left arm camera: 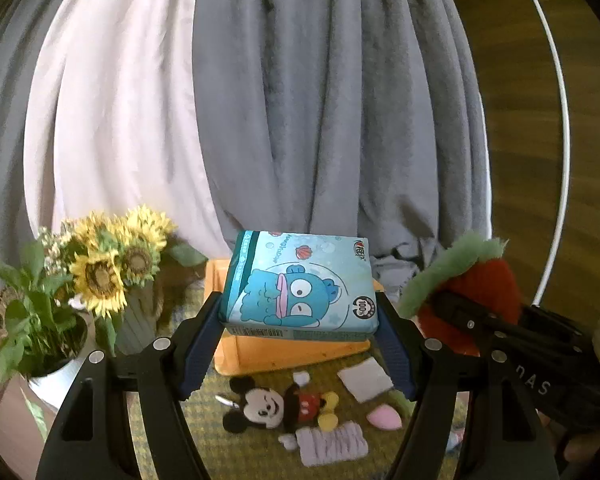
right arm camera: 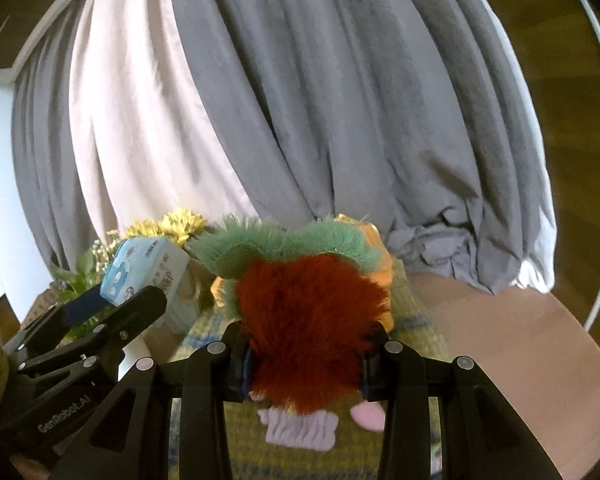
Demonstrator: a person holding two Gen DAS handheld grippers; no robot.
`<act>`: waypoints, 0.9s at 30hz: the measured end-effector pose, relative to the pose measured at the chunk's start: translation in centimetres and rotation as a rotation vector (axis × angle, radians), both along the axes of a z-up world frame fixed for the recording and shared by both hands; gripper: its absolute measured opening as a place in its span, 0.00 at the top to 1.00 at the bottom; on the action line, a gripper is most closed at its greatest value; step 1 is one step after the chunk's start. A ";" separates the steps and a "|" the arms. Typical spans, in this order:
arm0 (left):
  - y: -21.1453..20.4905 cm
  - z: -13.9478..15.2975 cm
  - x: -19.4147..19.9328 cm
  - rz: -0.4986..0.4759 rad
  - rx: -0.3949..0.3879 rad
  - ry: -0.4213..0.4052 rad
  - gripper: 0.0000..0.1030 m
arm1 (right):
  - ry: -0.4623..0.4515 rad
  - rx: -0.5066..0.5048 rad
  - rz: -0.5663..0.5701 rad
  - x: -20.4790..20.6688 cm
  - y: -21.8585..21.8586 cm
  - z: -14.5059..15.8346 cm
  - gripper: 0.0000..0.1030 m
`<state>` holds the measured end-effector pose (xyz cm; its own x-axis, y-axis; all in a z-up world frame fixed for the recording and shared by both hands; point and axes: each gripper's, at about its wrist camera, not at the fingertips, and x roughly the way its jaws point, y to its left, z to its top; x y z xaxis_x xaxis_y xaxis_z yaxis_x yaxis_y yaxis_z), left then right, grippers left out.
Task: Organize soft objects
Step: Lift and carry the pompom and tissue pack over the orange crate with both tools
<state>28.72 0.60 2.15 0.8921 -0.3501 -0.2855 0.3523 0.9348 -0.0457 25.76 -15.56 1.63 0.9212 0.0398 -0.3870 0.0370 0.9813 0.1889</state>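
**Both grippers loaded, held above the mat**

Left gripper (left arm camera: 300, 320) fingers clenched on the blue cartoon-print soft tissue pack (left arm camera: 300, 284), pinched at its two short sides, lifted off the bench, in front of/above the orange plastic box (left arm camera: 288, 350). Right gripper (right arm camera: 304, 364) fingers clenched on the red furry plush strawberry with green fuzzy leaf top (right arm camera: 308, 312), also in the air; it shows at the right edge of the left wrist view, just beside the tissue pack.

On the yellow-green checked woven mat (left arm camera: 236, 452) below: Mickey Mouse plush doll (left arm camera: 276, 404) lying on its back, lilac ribbed folded cloth (left arm camera: 332, 442) touching the doll's feet end, pink teardrop makeup sponge (left arm camera: 384, 418) near it, white square folded pad (left arm camera: 366, 378) just behind the sponge.

Artificial sunflower bouquet (left arm camera: 116, 264) and green leafy plant in a white pot (left arm camera: 32, 320) left of the box. Grey and white draped curtain (left arm camera: 300, 100) fills the background.
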 end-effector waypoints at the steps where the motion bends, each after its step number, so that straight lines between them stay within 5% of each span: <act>1: -0.2 0.2 0.3 0.011 -0.001 -0.007 0.31 | -0.006 -0.001 0.010 0.5 -0.3 0.2 0.63; 27: -2.6 1.6 10.2 0.131 0.020 -0.060 0.31 | -0.076 0.003 0.127 12.2 -4.0 1.1 0.63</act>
<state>38.92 -1.98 3.74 0.9457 -0.2239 -0.2356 0.2283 0.9736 -0.0090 37.99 -19.58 2.76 0.9353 0.1590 -0.3162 -0.1021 0.9766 0.1890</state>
